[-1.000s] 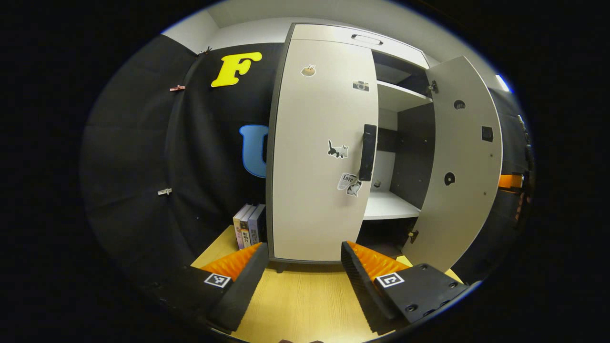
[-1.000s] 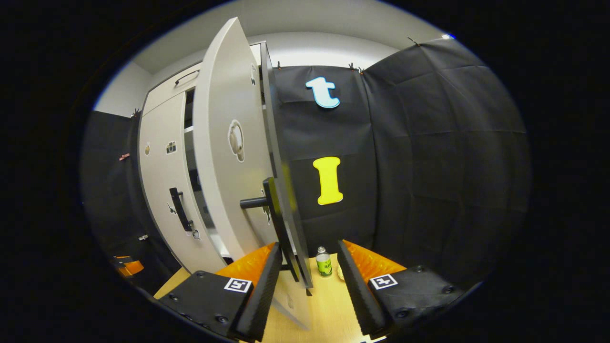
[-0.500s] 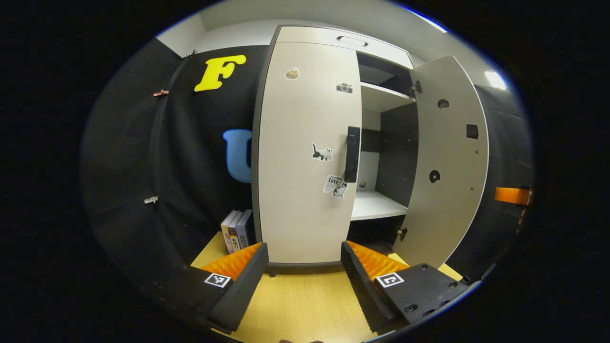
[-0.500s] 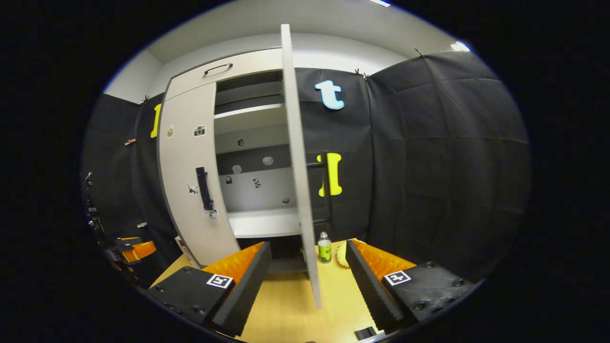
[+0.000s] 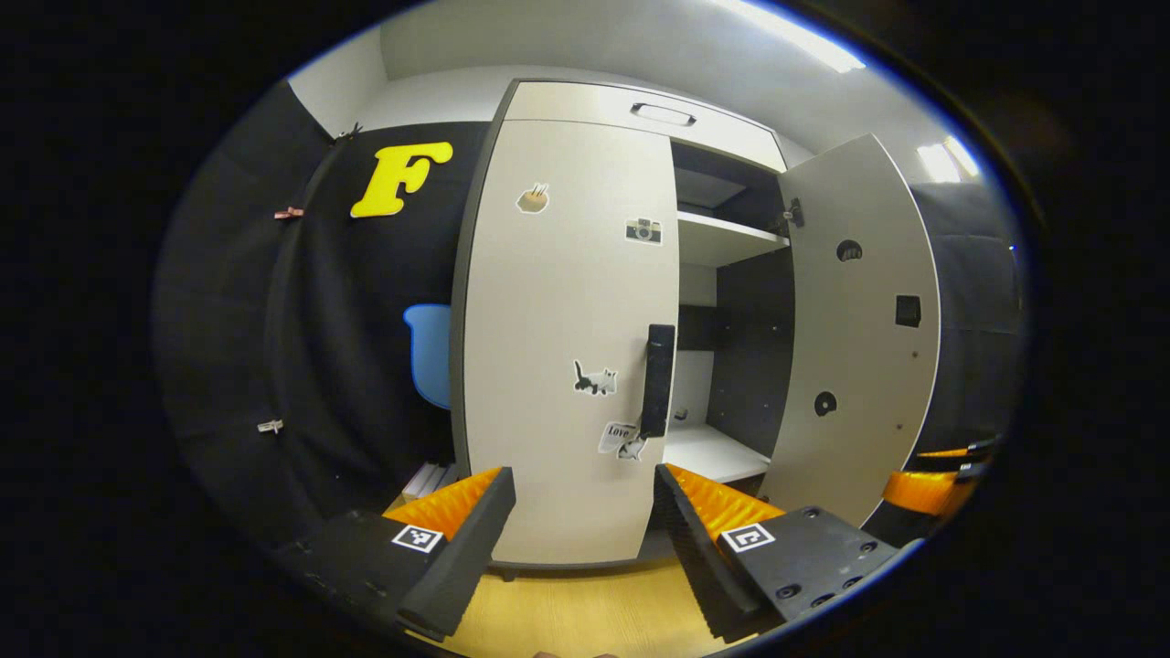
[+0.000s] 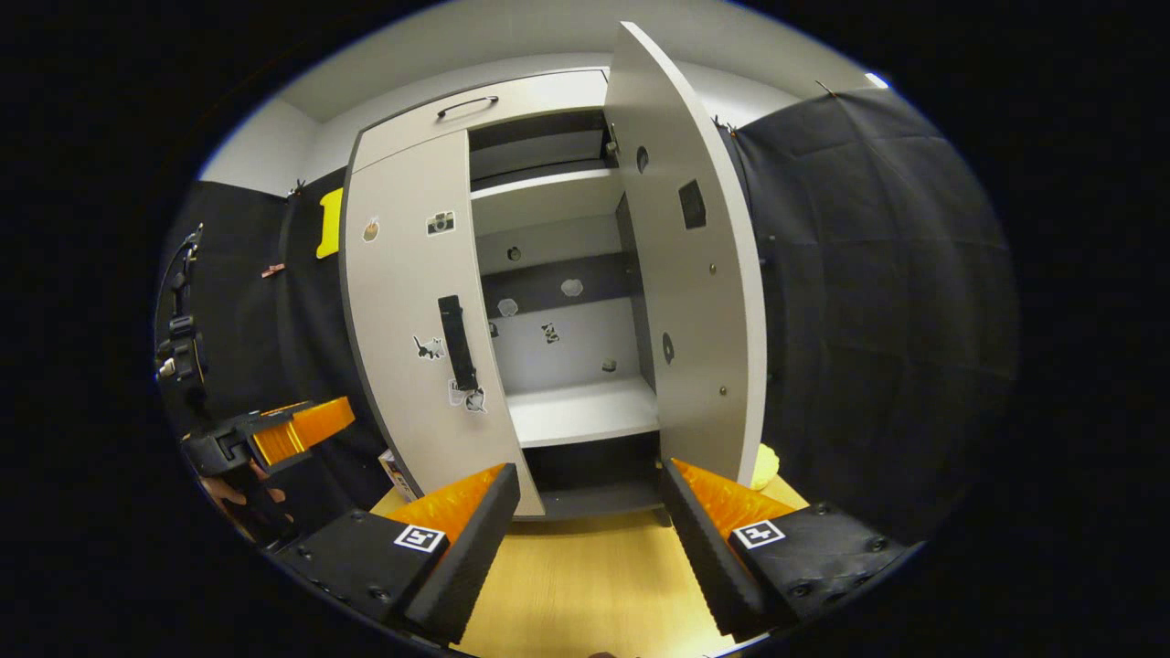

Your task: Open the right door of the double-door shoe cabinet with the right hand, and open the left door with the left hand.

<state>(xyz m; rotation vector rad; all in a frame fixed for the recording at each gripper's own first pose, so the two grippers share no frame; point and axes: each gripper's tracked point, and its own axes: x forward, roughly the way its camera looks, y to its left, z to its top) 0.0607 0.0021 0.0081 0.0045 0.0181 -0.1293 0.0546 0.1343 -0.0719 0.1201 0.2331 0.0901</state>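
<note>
The pale shoe cabinet (image 5: 640,96) stands on a wooden table. Its right door (image 5: 855,338) hangs wide open and shows white shelves (image 6: 580,411). Its left door (image 5: 558,347), dotted with stickers, is closed, and a black vertical handle (image 5: 656,379) sits at its right edge. My left gripper (image 5: 585,521) is open, a short way in front of that door and just below the handle. My right gripper (image 6: 590,525) is open too, back from the cabinet, holding nothing. In the right gripper view the left gripper (image 6: 274,437) appears at the far left, with a hand under it.
Books (image 5: 430,477) stand left of the cabinet against the black cloth wall. A yellow object (image 6: 766,464) lies on the wooden table (image 6: 585,585) behind the open right door. The right gripper's fingers (image 5: 923,484) show at the right edge of the left gripper view.
The right door swung from half open to wide open and my right gripper let go of its handle and drew back. My left gripper moved closer to the left door's handle.
</note>
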